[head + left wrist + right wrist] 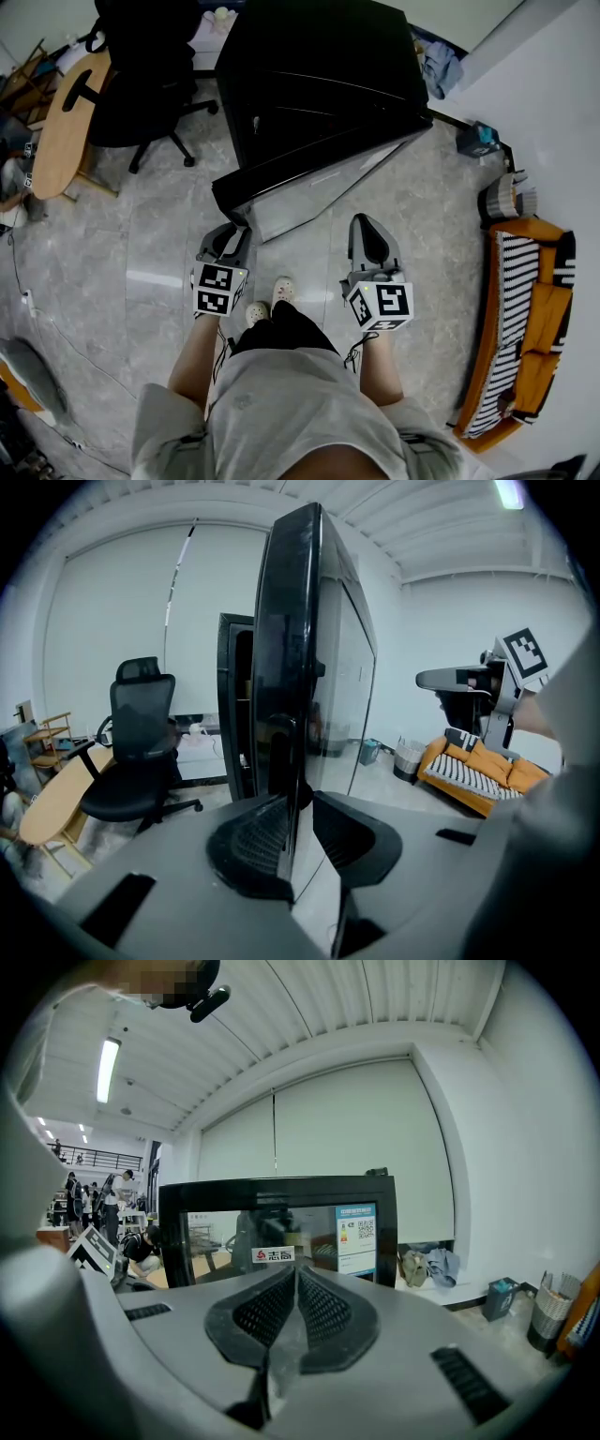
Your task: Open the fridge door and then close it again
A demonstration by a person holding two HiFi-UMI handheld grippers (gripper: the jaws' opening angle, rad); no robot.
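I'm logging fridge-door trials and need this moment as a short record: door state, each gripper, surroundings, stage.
fridge door: open, swung out from the black fridge
left gripper: jaws closed on the door's free edge
right gripper: jaws together, empty, facing the door's glass front, not touching it
surroundings: office chair and wooden table at the head view's left; orange sofa at its right
stage: door open, not yet closed
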